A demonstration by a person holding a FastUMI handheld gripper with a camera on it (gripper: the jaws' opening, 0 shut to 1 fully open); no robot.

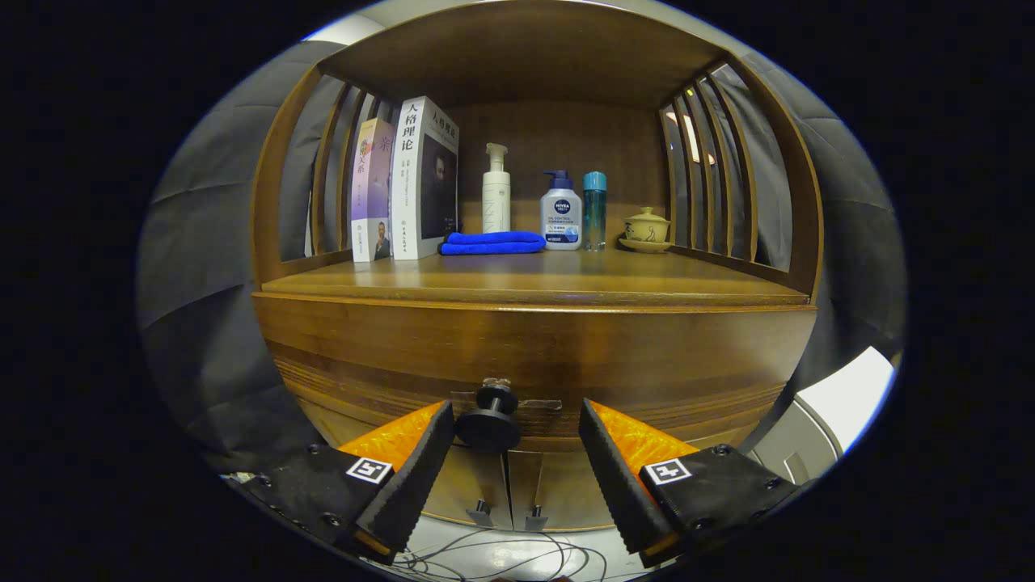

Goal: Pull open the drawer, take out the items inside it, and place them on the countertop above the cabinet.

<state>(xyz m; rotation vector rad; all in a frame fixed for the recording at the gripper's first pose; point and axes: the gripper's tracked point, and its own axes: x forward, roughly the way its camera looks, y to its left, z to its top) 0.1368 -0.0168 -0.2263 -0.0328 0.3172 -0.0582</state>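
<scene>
The gripper (515, 453) faces the front of a dark wooden cabinet (323, 380). Its two fingers stand wide apart and hold nothing. The drawer (663, 356) is closed, its front flush with the cabinet face directly under the counter (534, 283).

The drawer's round black knob (490, 420) sits between the fingers, much closer to the left finger (420, 469) than to the right finger (610, 473). The knob's edge appears to meet the left finger's tip, though whether they touch cannot be told. A clear gap separates the knob from the right finger. A small plate behind the knob lies against the drawer front.

Below the drawer, two cabinet doors (517, 485) meet at a centre seam, each with a small dark pull near its lower edge. Thin cables (501, 558) lie on the pale floor beneath the cabinet, between the two fingers.

On the counter, well beyond the fingers and set towards the back panel, stand two upright books (404, 194) at the left. A folded blue cloth (493, 242) lies just beside them. Behind the cloth stands a white pump bottle (496, 190). To its right are a shorter pump bottle (561, 214) and a slim teal bottle (594, 210), close together. A small lidded teacup on a saucer (646, 230) stands at the far right, near the slatted side rail.

The drawer's contents are hidden.
</scene>
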